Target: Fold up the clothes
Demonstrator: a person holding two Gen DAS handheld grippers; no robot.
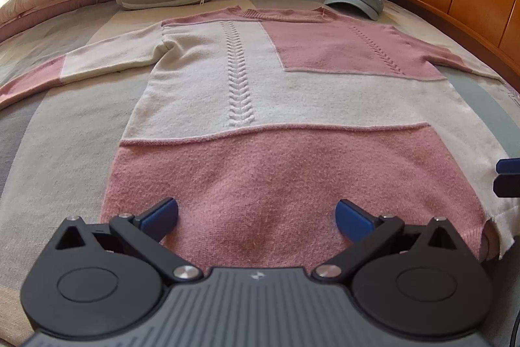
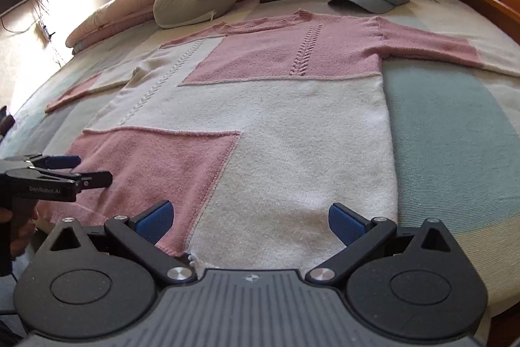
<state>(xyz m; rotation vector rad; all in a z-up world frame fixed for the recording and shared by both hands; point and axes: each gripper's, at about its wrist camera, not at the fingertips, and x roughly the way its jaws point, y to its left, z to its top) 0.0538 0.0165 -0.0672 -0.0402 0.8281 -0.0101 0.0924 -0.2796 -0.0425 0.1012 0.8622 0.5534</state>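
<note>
Our left gripper [image 1: 256, 217] has its jaws spread wide over the pink hem, empty; our right gripper [image 2: 250, 221] is equally wide and empty above the white hem corner. The sweater [image 1: 292, 100] lies flat, face up on the bed [image 2: 455, 126], sleeves out to both sides, collar away from us. To start well we should pinch both layers at the hem (not only the top one), evenly spaced, and lift together so the knit doesn't skew
</note>
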